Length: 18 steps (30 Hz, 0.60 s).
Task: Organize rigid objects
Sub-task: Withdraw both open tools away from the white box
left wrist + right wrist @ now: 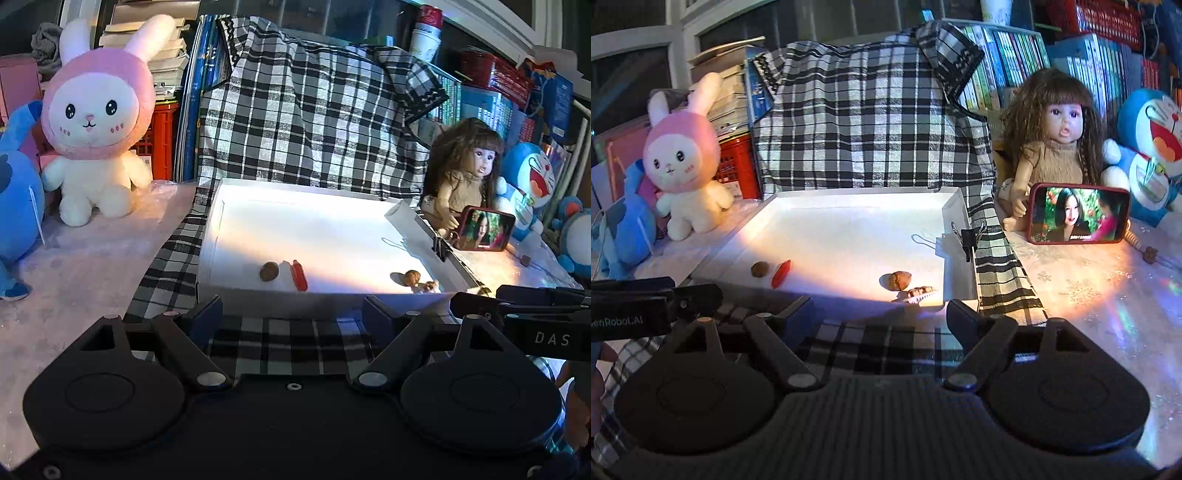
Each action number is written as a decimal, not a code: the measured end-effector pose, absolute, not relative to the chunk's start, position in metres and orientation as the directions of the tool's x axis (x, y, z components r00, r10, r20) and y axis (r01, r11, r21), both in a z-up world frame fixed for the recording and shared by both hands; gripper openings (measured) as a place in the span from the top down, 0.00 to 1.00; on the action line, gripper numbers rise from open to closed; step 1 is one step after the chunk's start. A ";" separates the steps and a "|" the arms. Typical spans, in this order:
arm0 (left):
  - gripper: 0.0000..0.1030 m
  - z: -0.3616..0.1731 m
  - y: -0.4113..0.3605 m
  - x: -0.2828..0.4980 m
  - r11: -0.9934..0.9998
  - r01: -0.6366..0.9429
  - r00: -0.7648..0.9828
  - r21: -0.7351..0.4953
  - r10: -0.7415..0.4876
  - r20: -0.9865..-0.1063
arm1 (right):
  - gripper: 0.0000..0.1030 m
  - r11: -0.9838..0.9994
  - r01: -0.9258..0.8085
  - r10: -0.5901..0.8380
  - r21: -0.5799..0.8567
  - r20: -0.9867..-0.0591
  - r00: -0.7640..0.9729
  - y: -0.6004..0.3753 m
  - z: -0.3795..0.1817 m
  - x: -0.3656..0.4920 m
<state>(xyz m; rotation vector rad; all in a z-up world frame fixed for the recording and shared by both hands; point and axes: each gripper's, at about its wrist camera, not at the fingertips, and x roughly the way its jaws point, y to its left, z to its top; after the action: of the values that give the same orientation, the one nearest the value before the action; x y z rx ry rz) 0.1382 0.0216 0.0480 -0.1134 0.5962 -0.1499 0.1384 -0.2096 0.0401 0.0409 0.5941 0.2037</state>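
A shallow white tray [325, 295] [955, 210] lies on a black-and-white plaid cloth. Near its front edge lie a round brown nut [269, 271] [760, 268] and a small red stick-shaped piece [299, 275] [781, 273], close together. Further right are a cracked brown nut [412, 277] [895, 280] and a small ridged brown piece [428, 286] [921, 291]. My left gripper [291, 317] hangs open over the cloth just in front of the tray, holding nothing. My right gripper [881, 317] stands open beside it, also with nothing between its fingers.
A black binder clip [967, 236] grips the tray's right wall. A pink rabbit plush [96, 122] and a blue plush [18, 192] sit at the left. A doll [1049, 147], a phone playing video [1078, 214] and a blue cat plush [1152, 147] stand at the right. Books fill the back.
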 end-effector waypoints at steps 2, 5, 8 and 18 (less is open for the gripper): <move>0.20 0.048 0.021 0.130 0.983 0.114 0.819 -0.143 -0.174 -0.546 | 0.15 0.979 -0.188 0.202 0.082 -0.546 0.813 -0.207 0.042 0.130; 0.20 0.048 0.019 0.119 0.983 0.121 0.818 -0.138 -0.177 -0.547 | 0.15 0.978 -0.201 0.203 0.062 -0.537 0.819 -0.205 0.044 0.119; 0.19 0.047 0.018 0.107 0.984 0.125 0.822 -0.127 -0.174 -0.542 | 0.14 0.975 -0.215 0.207 0.047 -0.531 0.821 -0.203 0.045 0.108; 0.18 0.046 0.010 0.074 0.984 0.146 0.836 -0.104 -0.179 -0.519 | 0.14 0.970 -0.241 0.221 0.029 -0.514 0.829 -0.196 0.042 0.081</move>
<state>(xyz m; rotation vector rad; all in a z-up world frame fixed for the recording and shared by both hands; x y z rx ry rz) 0.0736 0.0099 0.0462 -0.0607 0.5552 -0.1724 0.0807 -0.1962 0.0417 -0.0375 0.5406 0.2454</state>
